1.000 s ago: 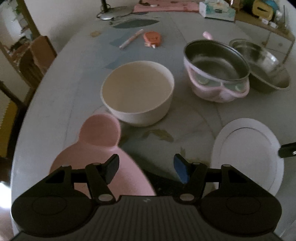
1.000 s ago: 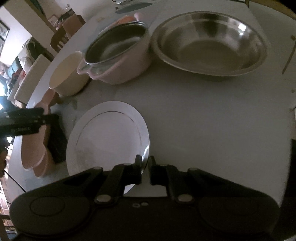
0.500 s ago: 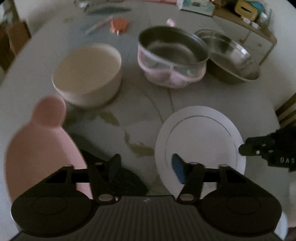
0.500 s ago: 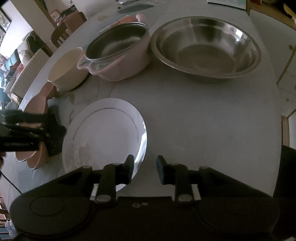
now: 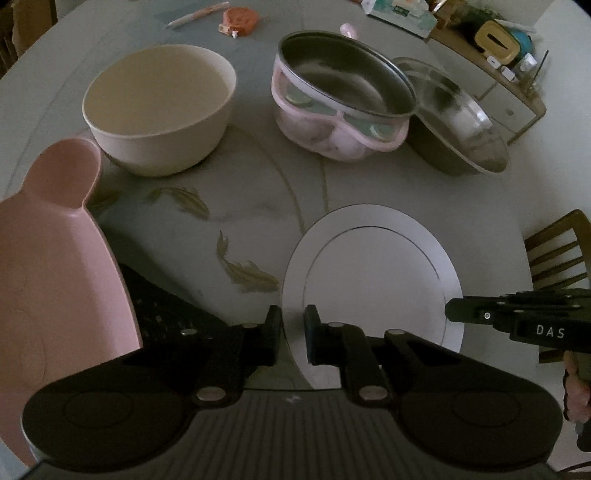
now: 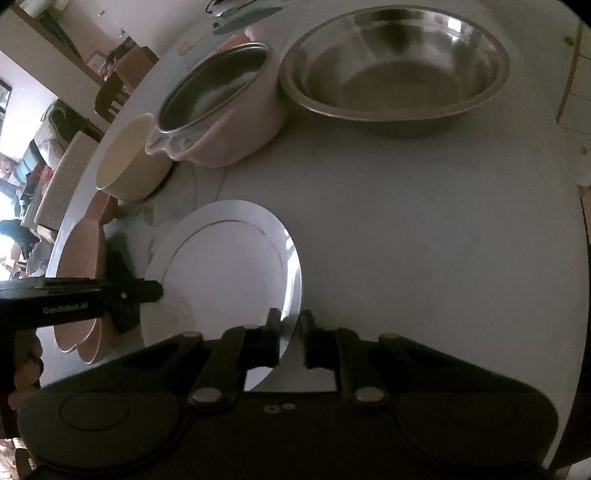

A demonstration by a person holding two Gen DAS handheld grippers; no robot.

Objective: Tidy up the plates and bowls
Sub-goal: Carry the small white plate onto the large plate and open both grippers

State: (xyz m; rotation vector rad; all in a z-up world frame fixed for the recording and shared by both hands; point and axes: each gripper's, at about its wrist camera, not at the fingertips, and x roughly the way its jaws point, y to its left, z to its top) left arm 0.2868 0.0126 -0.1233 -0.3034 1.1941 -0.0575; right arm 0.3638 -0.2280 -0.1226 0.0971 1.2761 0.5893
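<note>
A white plate (image 5: 373, 280) (image 6: 221, 273) lies flat on the round table. My left gripper (image 5: 293, 321) is at the plate's left rim, its jaws closing with the rim pinched between the pads. My right gripper (image 6: 289, 325) is at the opposite rim, its jaws also closing on that edge; its tip (image 5: 448, 314) shows in the left wrist view. A pink ear-shaped plate (image 5: 55, 258) (image 6: 79, 258) sits to the left. Farther back stand a cream bowl (image 5: 159, 107), a pink pot with a steel insert (image 5: 340, 99) and a wide steel bowl (image 5: 458, 114) (image 6: 395, 62).
A dark flat object (image 5: 159, 310) lies beside the pink plate, partly under it. A pen (image 5: 195, 9), an orange item (image 5: 240, 16) and a tissue box (image 5: 399, 14) are at the far edge. A wooden chair (image 5: 557, 251) stands on the right. Bare tabletop (image 6: 443, 240) extends right of the white plate.
My left gripper swung right from the pink plate to the white plate's left rim, and its jaws narrowed. My right gripper's jaws opened briefly, then narrowed on the plate's right rim.
</note>
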